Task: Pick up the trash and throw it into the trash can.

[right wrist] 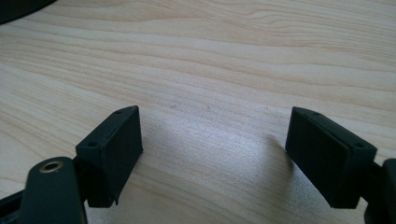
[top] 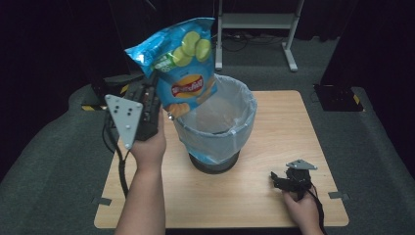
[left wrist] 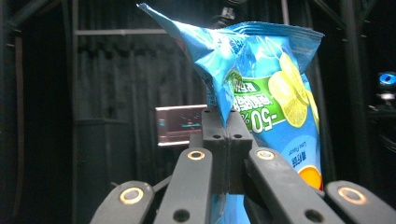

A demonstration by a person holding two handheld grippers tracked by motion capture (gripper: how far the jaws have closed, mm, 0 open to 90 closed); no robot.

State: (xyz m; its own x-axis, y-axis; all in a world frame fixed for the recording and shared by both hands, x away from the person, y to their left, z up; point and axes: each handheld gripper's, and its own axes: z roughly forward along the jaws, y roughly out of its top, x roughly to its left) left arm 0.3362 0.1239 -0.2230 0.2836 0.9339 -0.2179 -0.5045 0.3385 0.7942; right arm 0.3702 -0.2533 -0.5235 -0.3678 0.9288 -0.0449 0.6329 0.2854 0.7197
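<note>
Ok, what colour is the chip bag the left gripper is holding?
Bright blue chip bag, with green lime slices and a red-yellow logo; best in the high view.

Glossy crinkled foil chip bag (top: 182,63) — pale matt wood-grain table (top: 274,147), translucent plastic bin liner (top: 230,127)

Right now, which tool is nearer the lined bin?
Left. The left tool holds the chip bag raised beside the lined bin, at its left rim. The right tool sits open, low over the table, toward the near right corner.
</note>
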